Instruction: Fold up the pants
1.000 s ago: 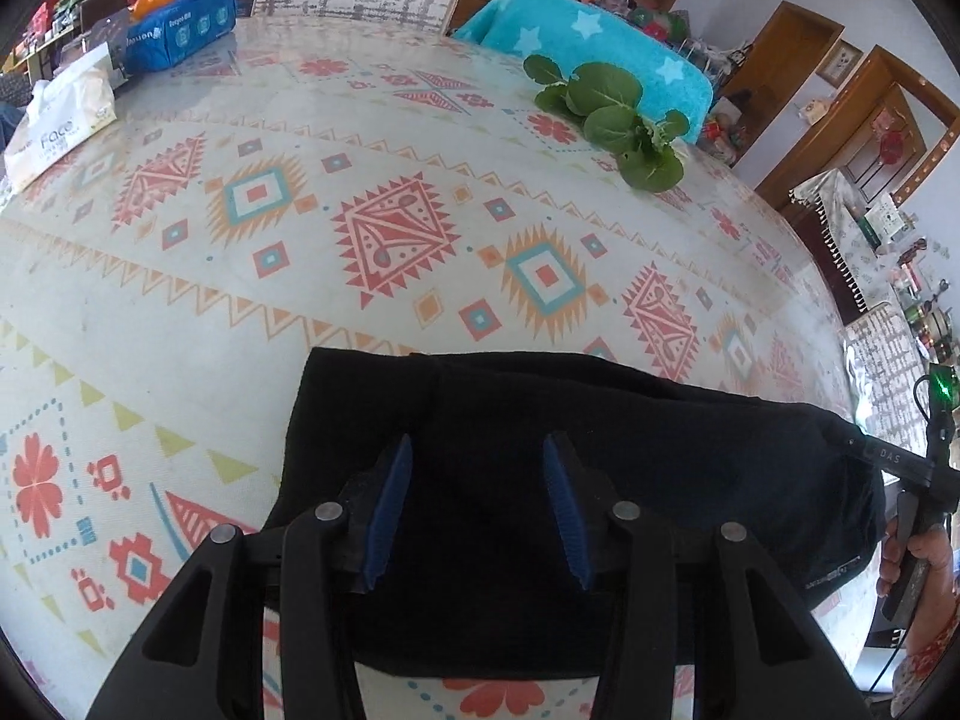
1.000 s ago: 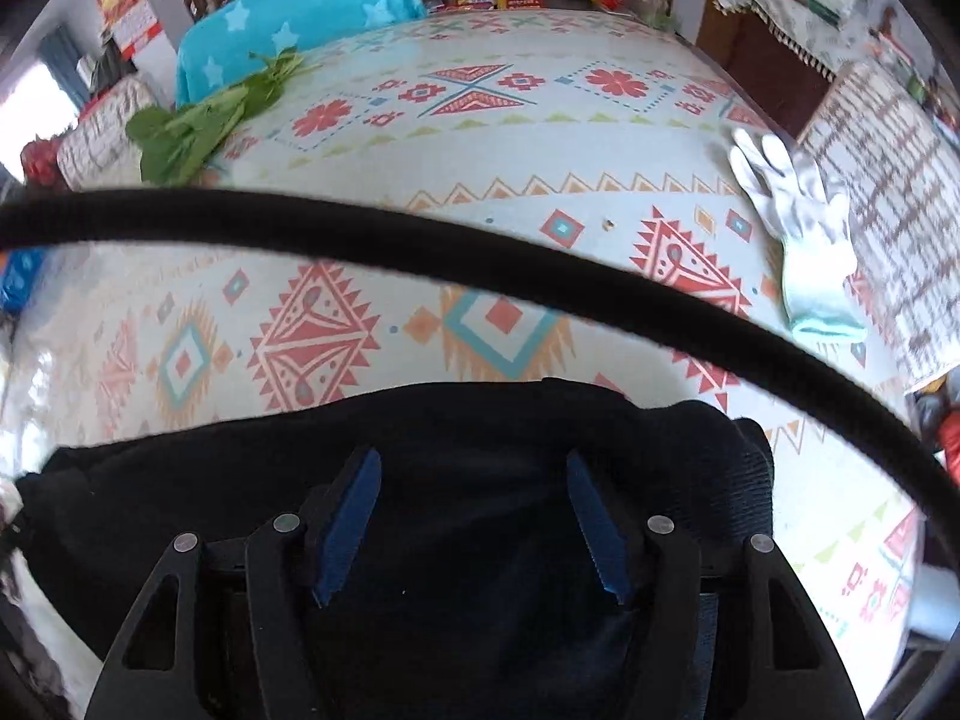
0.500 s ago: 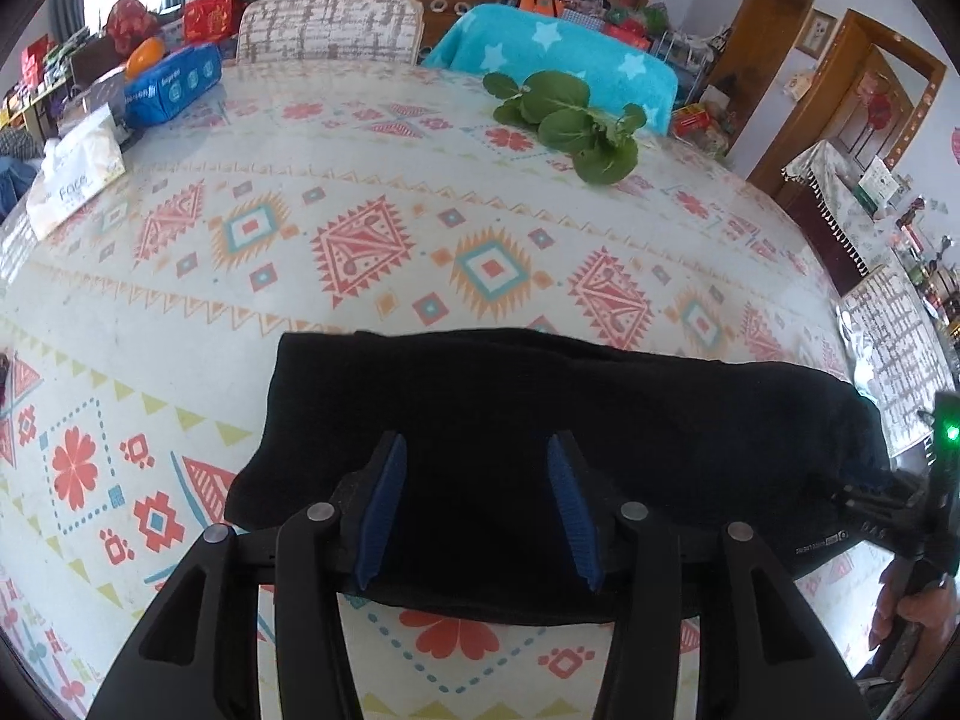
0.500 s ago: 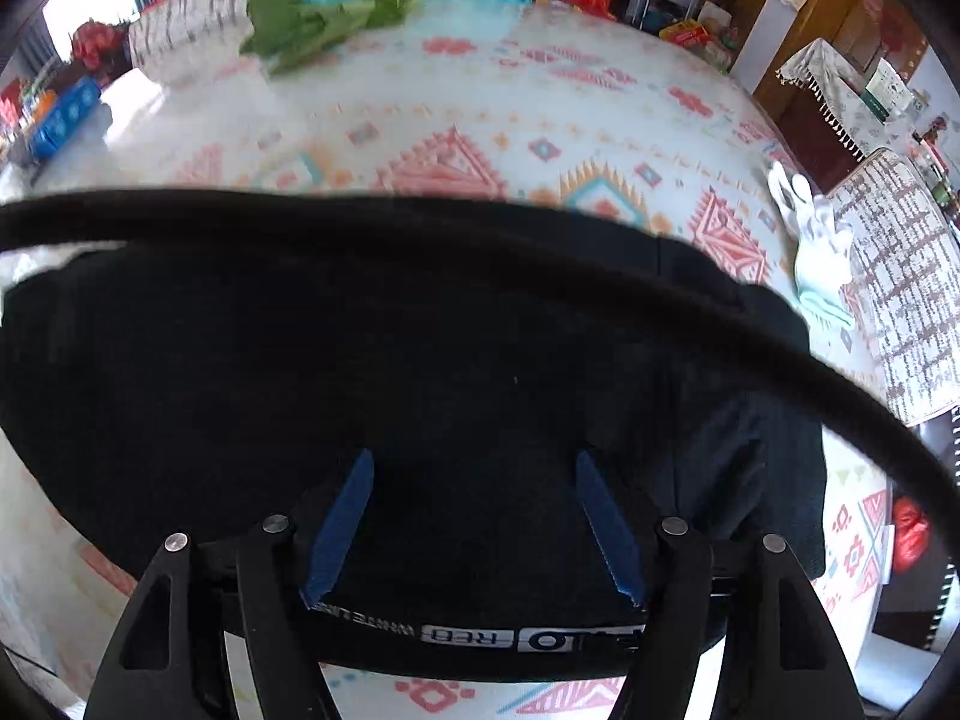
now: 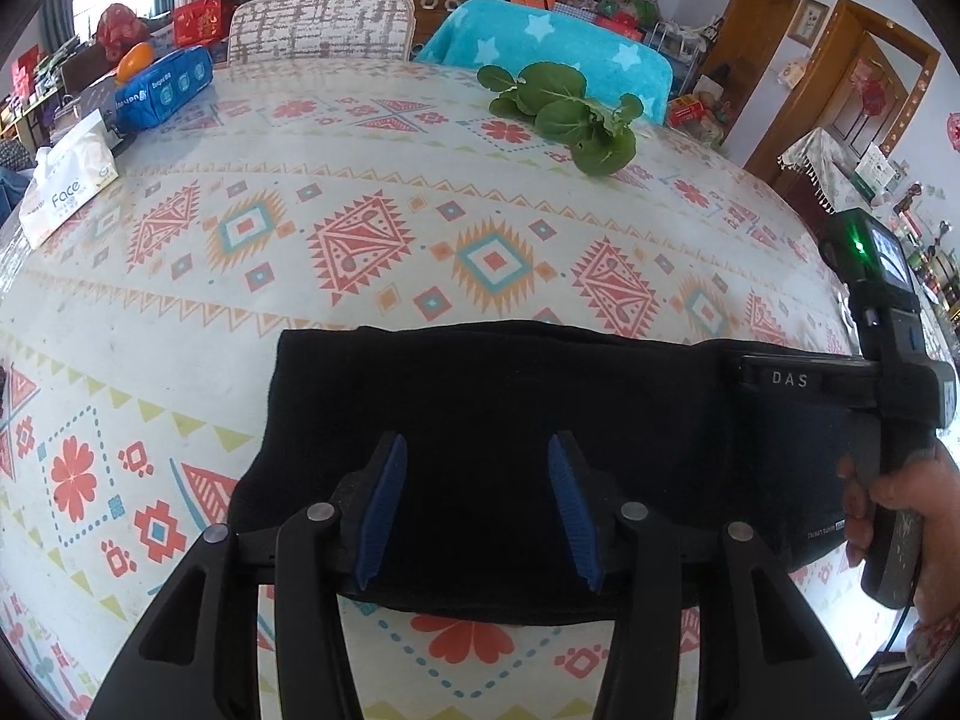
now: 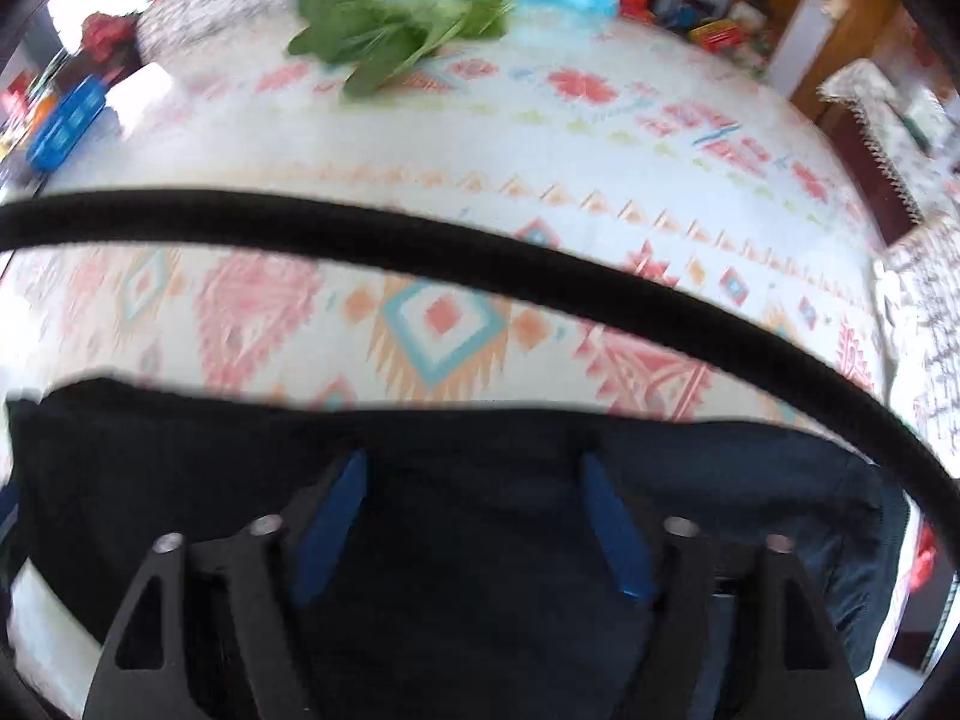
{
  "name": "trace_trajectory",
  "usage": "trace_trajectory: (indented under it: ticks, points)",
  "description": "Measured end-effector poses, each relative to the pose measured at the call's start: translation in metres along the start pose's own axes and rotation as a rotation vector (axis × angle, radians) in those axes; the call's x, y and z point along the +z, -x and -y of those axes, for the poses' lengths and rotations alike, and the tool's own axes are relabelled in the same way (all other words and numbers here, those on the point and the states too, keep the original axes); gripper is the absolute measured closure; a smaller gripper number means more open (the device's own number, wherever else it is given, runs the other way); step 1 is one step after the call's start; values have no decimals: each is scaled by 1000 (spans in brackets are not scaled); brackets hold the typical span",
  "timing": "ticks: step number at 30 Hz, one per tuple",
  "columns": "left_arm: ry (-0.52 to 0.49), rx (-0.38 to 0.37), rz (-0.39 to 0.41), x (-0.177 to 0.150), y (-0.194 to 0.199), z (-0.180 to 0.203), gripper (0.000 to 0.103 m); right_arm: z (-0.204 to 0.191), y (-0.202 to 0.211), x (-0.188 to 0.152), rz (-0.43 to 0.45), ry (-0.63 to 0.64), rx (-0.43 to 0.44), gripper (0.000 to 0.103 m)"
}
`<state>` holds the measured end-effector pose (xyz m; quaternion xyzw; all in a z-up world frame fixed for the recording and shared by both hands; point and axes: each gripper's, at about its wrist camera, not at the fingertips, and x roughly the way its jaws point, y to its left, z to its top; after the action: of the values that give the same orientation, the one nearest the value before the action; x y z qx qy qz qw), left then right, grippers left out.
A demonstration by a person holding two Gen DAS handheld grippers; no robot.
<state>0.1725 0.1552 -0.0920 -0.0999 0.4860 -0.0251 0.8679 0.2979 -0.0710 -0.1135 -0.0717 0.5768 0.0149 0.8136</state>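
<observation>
The black pants (image 5: 510, 414) lie folded into a wide rectangle on the patterned tablecloth (image 5: 360, 192), near the table's front edge. My left gripper (image 5: 477, 450) is open, its blue pads above the near left part of the pants, holding nothing. My right gripper (image 6: 474, 468) is open over the pants (image 6: 480, 540) on their right half; its body shows in the left wrist view (image 5: 888, 384), held by a hand. The right wrist view is blurred.
Leafy greens (image 5: 564, 108) lie at the far side of the table. A tissue pack (image 5: 66, 180) and a blue pack (image 5: 162, 90) sit far left. Chairs (image 5: 540, 42) stand behind the table. A black cable (image 6: 480, 240) crosses the right wrist view.
Both grippers have pulled back and up from the pants, staying open. The right gripper swung over the pants and now sits lower, at their right end. The pants lie still.
</observation>
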Motion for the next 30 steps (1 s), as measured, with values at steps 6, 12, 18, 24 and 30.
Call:
trace_trajectory:
  ticks: [6,12,18,24,30]
  points:
    - [16,-17,15,5,6,-11,55,2,22,-5,41,-25,24,14]
    - [69,-42,40,3,20,-28,55,-12,50,-37,89,-18,158,14]
    - [206,-82,40,-24,37,-69,55,-45,76,-29,109,173,344,14]
    - [307,-110,33,-50,40,-95,55,-130,79,0,31,441,489,14]
    - [370,-140,17,-68,42,-113,55,-210,53,22,-41,613,465,14]
